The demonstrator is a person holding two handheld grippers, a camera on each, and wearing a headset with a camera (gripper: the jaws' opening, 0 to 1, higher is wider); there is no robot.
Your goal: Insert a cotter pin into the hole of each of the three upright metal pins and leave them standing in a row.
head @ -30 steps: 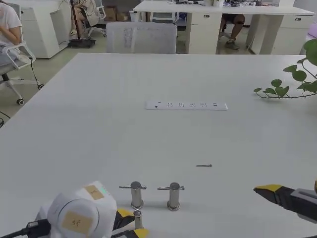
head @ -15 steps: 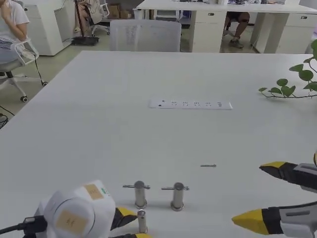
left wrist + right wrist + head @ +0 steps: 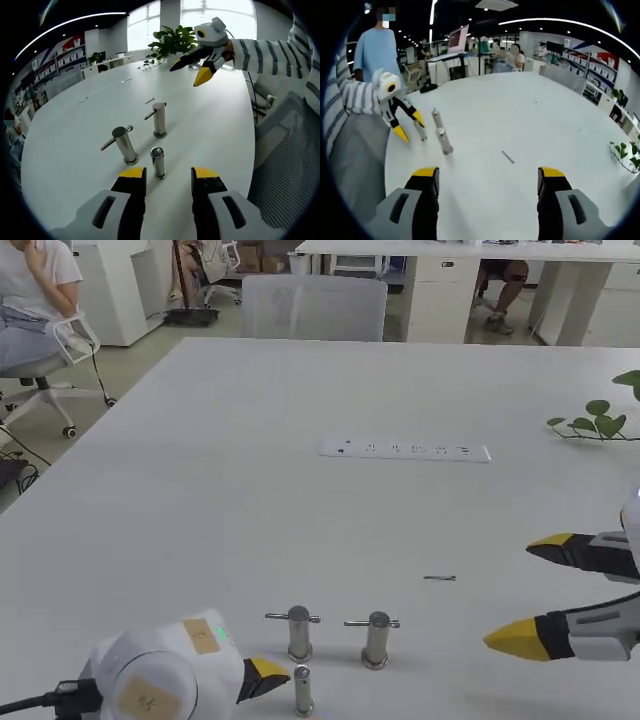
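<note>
Jaws stand open on left gripper and right gripper alike; the loose cotter pin, seemingly light, stiff and slippery, lies flat on the counter, so pinch mid-shank.

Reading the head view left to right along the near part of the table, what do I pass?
left gripper → left fitted metal pin → right fitted metal pin → loose cotter pin → right gripper
</note>
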